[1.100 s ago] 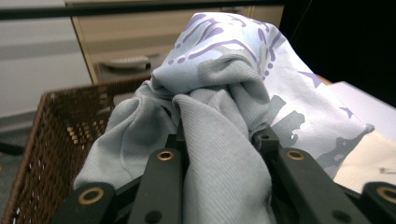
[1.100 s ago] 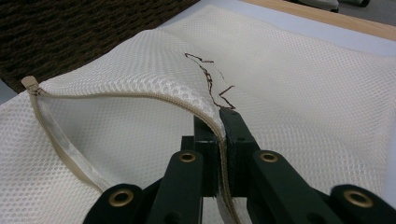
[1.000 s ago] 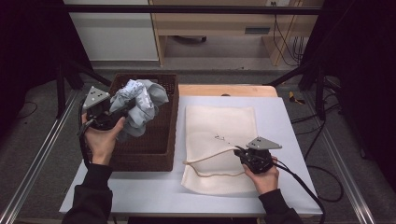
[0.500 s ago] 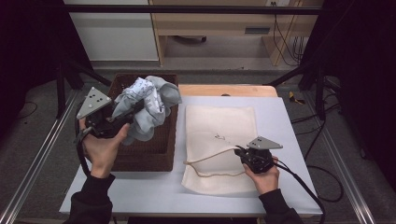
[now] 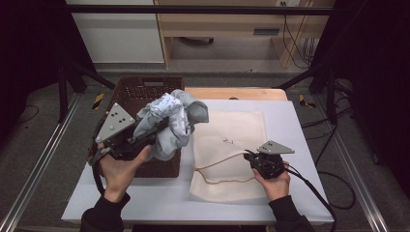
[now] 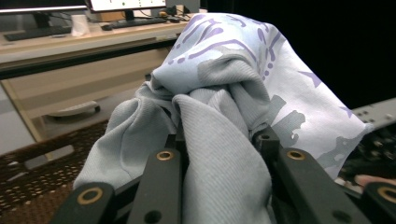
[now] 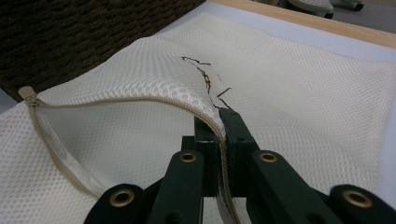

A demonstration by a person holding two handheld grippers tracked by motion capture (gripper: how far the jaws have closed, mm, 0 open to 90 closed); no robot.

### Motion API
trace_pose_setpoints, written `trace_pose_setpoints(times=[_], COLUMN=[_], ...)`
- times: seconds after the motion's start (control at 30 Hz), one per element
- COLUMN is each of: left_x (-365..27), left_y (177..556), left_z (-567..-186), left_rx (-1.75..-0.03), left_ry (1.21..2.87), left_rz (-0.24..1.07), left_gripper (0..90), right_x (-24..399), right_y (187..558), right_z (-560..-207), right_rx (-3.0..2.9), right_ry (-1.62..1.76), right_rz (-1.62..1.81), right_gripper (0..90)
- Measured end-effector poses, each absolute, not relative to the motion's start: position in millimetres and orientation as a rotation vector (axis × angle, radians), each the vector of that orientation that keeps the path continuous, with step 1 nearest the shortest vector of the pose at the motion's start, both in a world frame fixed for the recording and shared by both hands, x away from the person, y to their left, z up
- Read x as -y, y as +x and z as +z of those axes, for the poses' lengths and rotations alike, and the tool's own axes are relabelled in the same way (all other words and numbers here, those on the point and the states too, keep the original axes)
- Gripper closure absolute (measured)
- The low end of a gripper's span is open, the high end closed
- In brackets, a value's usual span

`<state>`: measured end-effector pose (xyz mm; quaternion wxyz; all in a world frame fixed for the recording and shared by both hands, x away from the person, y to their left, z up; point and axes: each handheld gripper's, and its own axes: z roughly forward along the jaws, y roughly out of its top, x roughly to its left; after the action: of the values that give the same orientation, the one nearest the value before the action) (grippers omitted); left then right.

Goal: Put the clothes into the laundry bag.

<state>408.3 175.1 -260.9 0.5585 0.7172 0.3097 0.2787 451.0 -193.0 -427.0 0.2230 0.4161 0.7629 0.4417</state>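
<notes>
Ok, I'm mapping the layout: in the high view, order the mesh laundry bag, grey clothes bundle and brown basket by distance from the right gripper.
1. Mesh laundry bag: the right gripper is clamped on its zipper edge.
2. Grey clothes bundle: up and left, held in the left gripper.
3. Brown basket: far left, beyond the bundle.

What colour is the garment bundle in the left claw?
Pale grey with purple print on the garment bundle; clearest in the left gripper view.

High view overhead, facing forward-down; two tongs-mounted views close along their jaws — mesh bag point(image 5: 227, 145) shared.
</notes>
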Motion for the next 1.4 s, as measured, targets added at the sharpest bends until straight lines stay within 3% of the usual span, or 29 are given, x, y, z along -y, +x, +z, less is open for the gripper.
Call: trace_pose_setpoints(times=[0.57,1.4], left_x=[-126,-52], left_y=[374,394], left_z=[-293,-392], left_rx=[-0.597,-0.580], left_ry=[1.813,2.120], left_rz=[0.499,0.274], left_gripper=[70.3,70.2], right_x=[194,196], right_y=[452,450], right_z=[-426,-423], right_rx=[-2.099,-2.096], right_ry=[1.151,1.147], right_rz=[1.227,1.249], right_gripper=[86.3,86.4])
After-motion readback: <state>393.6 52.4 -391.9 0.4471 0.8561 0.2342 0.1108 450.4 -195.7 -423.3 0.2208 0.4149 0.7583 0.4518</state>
